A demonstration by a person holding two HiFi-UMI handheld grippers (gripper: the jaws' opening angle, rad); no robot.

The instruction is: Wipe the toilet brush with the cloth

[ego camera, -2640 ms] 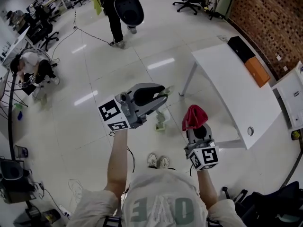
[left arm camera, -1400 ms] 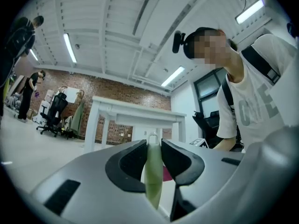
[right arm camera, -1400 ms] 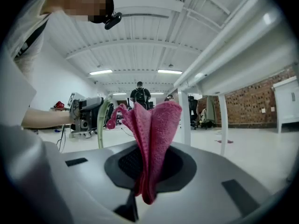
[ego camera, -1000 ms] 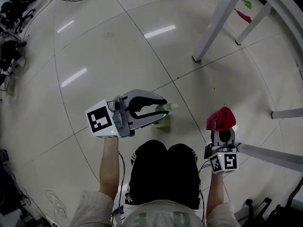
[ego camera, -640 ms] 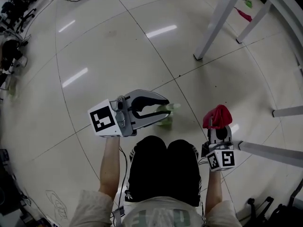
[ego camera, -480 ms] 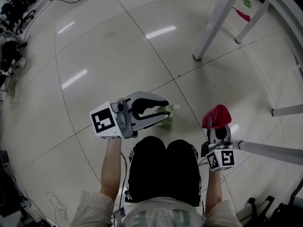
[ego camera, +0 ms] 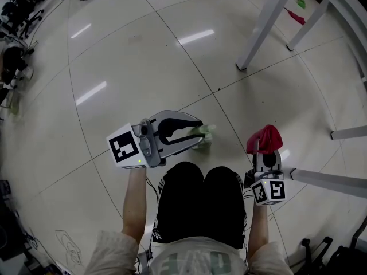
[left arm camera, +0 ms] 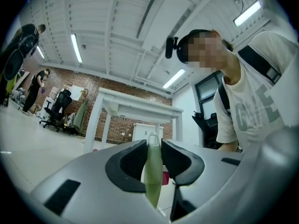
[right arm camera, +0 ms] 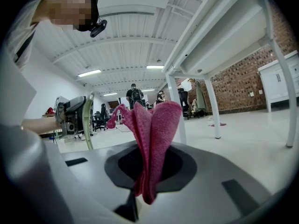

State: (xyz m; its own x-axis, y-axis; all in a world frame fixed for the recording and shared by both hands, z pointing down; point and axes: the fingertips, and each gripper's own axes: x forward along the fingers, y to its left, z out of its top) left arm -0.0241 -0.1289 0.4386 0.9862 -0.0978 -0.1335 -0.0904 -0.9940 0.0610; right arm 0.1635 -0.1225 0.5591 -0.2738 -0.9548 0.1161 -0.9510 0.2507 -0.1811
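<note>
- Glossy pale floor tiles [ego camera: 143, 56] with dark joints spread out below you, and white table legs [ego camera: 261, 27] stand at the far right.
- Your left hand-held gripper [ego camera: 198, 133] is clamped on the toilet brush [ego camera: 203, 136], with the pads pressing both sides of its slim handle.
- That handle is pale green, smooth plastic, flat and narrow with a rounded tip. The part past the jaws is too blurred to make out.
- Your right hand-held gripper [ego camera: 262, 152] is closed on the cloth [ego camera: 264, 138], a red-pink, nubbly fabric that is folded and bunched upright above the jaws.
- Brush and cloth are well apart, both held above the floor in front of your knees, so no wiping has begun.
- Slick plastic in a narrow pinch will likely swivel or slide if you push the cloth hard against it from the side.
- Only the lower fold of the cloth is gripped, so dragging along the handle may tug it free.
- Loose upper folds could give way without pressing, leaving the handle barely wiped.
</note>
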